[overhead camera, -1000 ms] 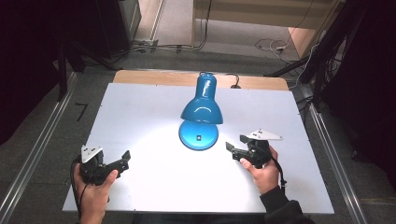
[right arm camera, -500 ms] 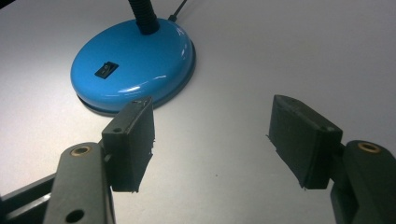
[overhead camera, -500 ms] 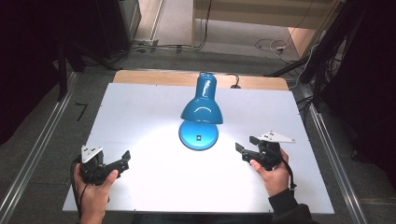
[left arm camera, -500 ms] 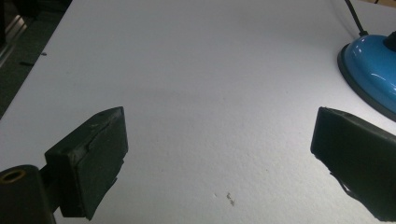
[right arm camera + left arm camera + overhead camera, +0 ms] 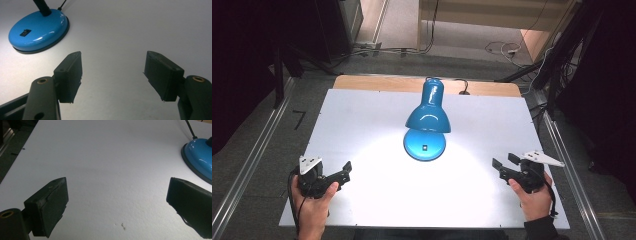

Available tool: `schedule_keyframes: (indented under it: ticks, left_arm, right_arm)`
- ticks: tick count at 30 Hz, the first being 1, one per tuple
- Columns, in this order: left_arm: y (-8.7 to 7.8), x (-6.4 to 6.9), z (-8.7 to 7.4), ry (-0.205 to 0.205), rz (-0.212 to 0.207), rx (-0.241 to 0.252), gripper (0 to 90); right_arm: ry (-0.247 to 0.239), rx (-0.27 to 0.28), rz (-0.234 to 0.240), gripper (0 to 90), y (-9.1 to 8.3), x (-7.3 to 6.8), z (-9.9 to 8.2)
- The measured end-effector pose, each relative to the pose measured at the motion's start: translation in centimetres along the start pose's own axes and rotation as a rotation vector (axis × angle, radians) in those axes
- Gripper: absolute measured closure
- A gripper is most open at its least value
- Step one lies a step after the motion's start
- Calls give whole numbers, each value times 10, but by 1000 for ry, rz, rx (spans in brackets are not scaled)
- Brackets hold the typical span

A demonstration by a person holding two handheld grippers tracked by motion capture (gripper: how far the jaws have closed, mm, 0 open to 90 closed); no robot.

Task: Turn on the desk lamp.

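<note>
Inspecting blue desk lamp (image 5: 426, 117) at counter (image 5: 362, 115) centre, lit. Judged base-heavy, glossy, slippery; neck best hold. My left gripper (image 5: 343, 171), right gripper (image 5: 503, 161): jaws apart, empty, well clear.

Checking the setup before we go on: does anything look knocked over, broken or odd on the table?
Nothing stands out. The blue lamp stands upright on its round base, lit, its shade tipped down over the white table. Nothing is spilled or visibly damaged.

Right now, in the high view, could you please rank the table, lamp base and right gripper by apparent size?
1. table
2. lamp base, partly under the shade
3. right gripper; close to the base in size, and nearer the camera, so unsure.
</note>
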State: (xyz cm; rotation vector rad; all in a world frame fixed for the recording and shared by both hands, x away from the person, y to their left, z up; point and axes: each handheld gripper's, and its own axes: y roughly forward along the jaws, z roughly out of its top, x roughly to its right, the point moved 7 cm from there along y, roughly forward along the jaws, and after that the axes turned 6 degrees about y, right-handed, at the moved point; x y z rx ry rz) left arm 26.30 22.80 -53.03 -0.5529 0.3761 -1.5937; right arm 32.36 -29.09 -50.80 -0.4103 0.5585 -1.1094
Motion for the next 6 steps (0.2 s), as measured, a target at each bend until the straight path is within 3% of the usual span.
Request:
schedule_keyframes:
  ticks: [6]
  left_arm:
    - [2, -2, 0, 1, 9, -7, 45]
  right_arm:
    - [58, 32, -84, 274, -19, 41, -6]
